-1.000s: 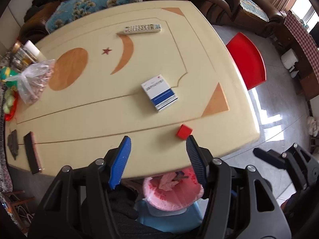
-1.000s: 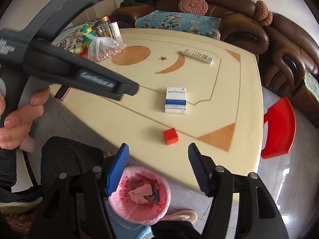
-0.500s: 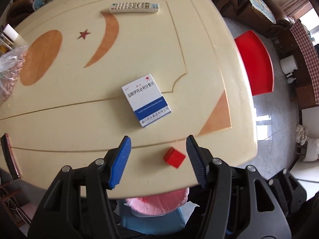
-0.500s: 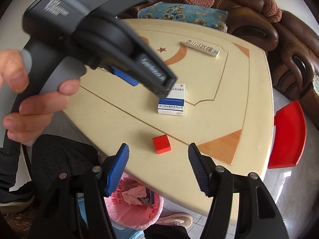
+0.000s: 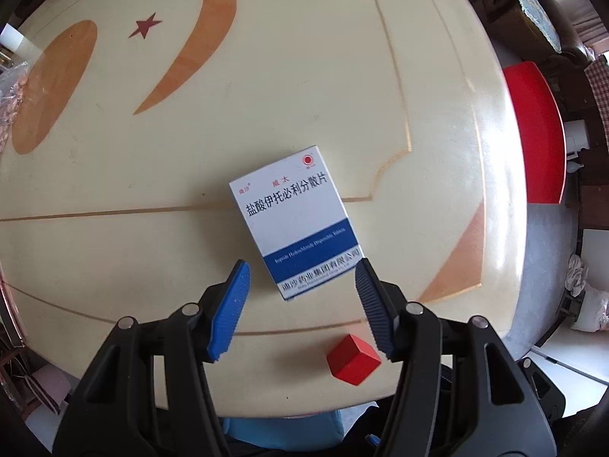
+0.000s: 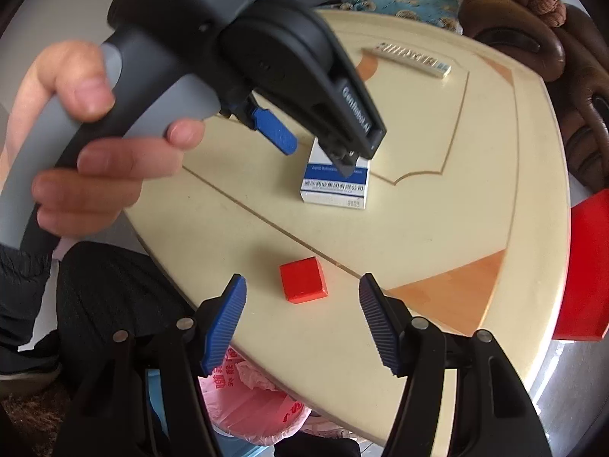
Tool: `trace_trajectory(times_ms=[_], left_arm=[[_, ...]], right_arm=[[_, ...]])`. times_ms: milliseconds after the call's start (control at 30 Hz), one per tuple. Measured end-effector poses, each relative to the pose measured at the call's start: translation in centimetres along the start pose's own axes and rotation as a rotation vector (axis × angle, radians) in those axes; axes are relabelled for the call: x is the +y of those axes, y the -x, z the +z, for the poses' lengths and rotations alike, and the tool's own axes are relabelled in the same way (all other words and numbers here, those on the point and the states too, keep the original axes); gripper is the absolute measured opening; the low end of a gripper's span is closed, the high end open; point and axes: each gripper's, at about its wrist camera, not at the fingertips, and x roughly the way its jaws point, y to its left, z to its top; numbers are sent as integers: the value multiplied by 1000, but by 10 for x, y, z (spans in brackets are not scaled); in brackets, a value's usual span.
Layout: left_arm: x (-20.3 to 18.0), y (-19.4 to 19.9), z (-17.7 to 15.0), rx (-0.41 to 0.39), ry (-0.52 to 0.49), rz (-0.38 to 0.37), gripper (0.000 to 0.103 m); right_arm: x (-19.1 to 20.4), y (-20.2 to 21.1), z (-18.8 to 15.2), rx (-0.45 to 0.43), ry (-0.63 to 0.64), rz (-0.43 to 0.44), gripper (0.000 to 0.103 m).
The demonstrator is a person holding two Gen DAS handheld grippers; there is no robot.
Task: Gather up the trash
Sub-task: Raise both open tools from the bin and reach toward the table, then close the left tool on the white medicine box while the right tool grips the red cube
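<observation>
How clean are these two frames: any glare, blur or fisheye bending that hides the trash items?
Left wrist view: window glare washes out the table at its right edge, lines bow strongly, yet the medicine box print stays sharp and the red block is clear. Right wrist view: the left gripper and the hand holding it loom large, covering part of the box; the block stays crisp.

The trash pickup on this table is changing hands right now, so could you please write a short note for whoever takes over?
Left gripper: open, empty, pointing down over the near end of the medicine box.
Right gripper: open, empty, lined up on the red block near the table's front edge.
Bin with pink bag: on the floor below that edge, already holding some scraps.
Done: nothing gripped yet.
Left: grasp box and block, drop both in the bin. The remote at the far side is probably not trash.
</observation>
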Motion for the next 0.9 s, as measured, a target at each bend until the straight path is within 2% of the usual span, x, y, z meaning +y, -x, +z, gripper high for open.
trace_trajectory(times_ms=[167,267,900], left_arm=[[0,-10,6,11,6,-14,57],[-4,-14,7,9,9,-19,67],[2,-41,15,25,37,-9,69]], right_arm=[[-4,-14,0,9,-1,32,61],[-4,-19,-1,14,-1,40,61],[-6,-38,-3,36,1,62,61]])
